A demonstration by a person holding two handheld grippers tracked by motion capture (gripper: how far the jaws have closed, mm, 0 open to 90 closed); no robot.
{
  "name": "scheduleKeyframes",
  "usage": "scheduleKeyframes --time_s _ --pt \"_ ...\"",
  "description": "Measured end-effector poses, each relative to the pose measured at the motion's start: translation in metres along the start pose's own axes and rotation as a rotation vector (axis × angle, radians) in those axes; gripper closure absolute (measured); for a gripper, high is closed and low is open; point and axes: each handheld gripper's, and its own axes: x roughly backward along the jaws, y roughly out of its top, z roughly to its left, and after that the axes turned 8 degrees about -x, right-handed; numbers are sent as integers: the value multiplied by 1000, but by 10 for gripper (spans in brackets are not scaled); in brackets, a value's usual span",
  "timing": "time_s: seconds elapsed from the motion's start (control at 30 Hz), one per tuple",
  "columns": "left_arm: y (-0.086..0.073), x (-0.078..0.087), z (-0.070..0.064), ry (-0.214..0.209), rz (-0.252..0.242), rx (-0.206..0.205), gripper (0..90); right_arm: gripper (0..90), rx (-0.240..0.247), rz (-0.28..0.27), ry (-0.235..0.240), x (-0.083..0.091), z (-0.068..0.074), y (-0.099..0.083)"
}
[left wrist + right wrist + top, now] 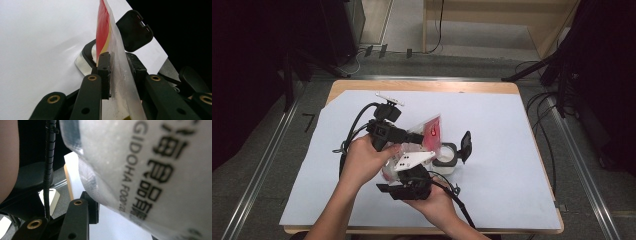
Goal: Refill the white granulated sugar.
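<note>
bag (428, 134) pinched between left gripper (418, 137) jaws, tilted over open jar (446, 159) at 3 o'clock; right gripper (409, 176) under bag, grip impossible to tell.

The white-covered counter (512, 150) lies open to the right and along the far edge. At the middle, the bag (428, 134), the open-lidded container (447, 157) and both tongs crowd close together, leaving little passage between them.

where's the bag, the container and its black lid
bag (105, 30): left gripper view, on its red printed part
container (445, 155): high view, on its white contents
black lid (133, 30): left gripper view, on the open lid's inner face
</note>
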Motion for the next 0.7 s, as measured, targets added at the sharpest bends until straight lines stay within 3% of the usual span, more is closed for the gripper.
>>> scheduleKeyframes --time_s 0.7 --pt "0 1 1 -6 4 3 758 635 9 -1 -5 0 0 0"
